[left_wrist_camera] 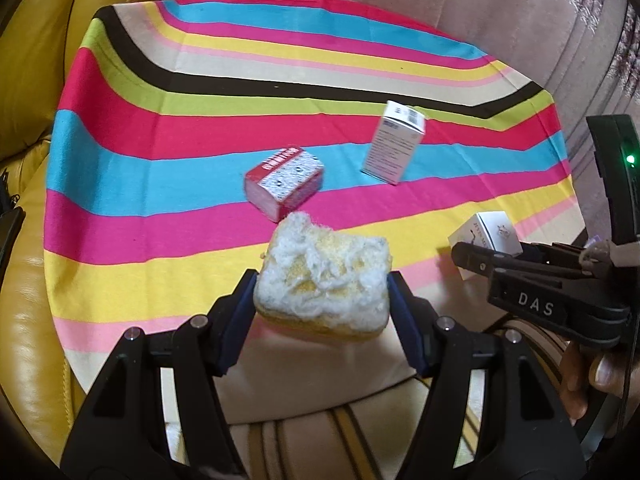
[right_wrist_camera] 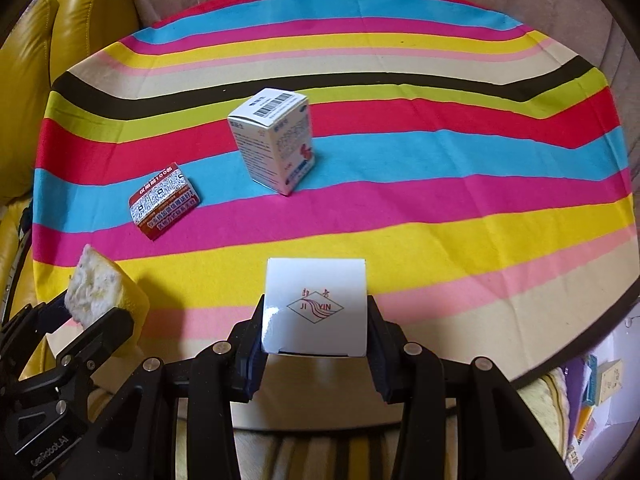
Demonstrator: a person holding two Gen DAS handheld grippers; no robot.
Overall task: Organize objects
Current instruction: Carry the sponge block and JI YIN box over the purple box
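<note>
1. Broadly, a striped cloth [right_wrist_camera: 440,224] in red, blue, pink, yellow, green and black covers the round table; a yellow leather seat [left_wrist_camera: 36,80] sits along its left side and a beige cushioned seat [left_wrist_camera: 480,20] lies behind it.
2. The left gripper [left_wrist_camera: 322,300] sits low over the near edge of the cloth, its 2 jaws clamped on the sides of a yellow sponge [left_wrist_camera: 324,280] with a frayed white top, which is held clear of the cloth.
3. The right gripper [right_wrist_camera: 316,320] is at the near edge too, to the right of the left one, its jaws pressed against both sides of a small white box [right_wrist_camera: 316,304] printed with a red diamond logo; a hand [left_wrist_camera: 592,376] grips its handle.
4. A tall white carton [right_wrist_camera: 276,140] with a barcode on top stands upright on the blue stripe near the middle of the cloth.
5. A flat red and white box [right_wrist_camera: 164,204] lies to the left of the carton, apart from it and just beyond the sponge.
</note>
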